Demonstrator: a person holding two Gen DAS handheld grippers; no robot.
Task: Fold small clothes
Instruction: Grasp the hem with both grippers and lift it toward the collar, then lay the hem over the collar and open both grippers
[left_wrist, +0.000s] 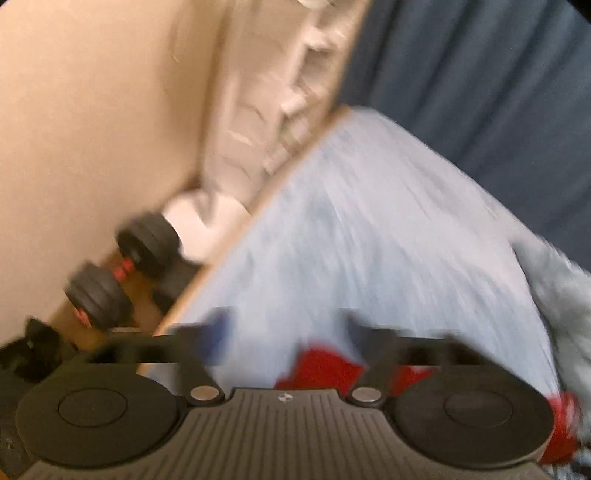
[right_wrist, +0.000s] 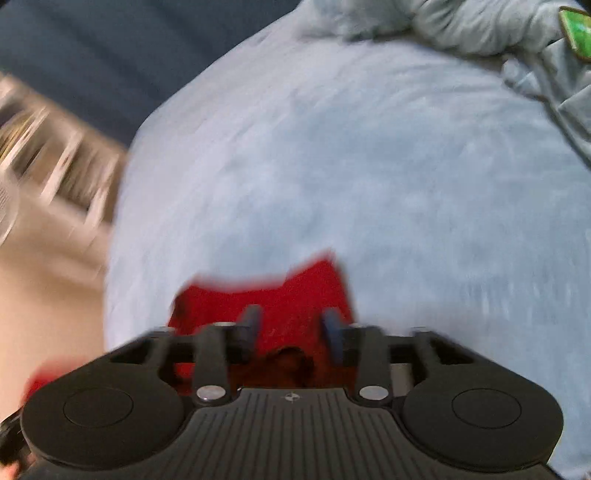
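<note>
A small red garment (right_wrist: 266, 295) lies on the light blue bed sheet (right_wrist: 369, 166). My right gripper (right_wrist: 291, 328) is open, its fingers spread just above the garment's near part. In the left wrist view the red garment (left_wrist: 325, 365) shows low, between and under the fingers of my left gripper (left_wrist: 284, 332), which is open wide above the sheet (left_wrist: 369, 221). Both views are blurred by motion.
A crumpled grey-green cloth (right_wrist: 498, 33) lies at the far side of the bed; it also shows in the left wrist view (left_wrist: 565, 288). A dumbbell (left_wrist: 122, 266) sits on the floor beside the bed's left edge. A dark blue curtain (left_wrist: 480, 74) hangs behind.
</note>
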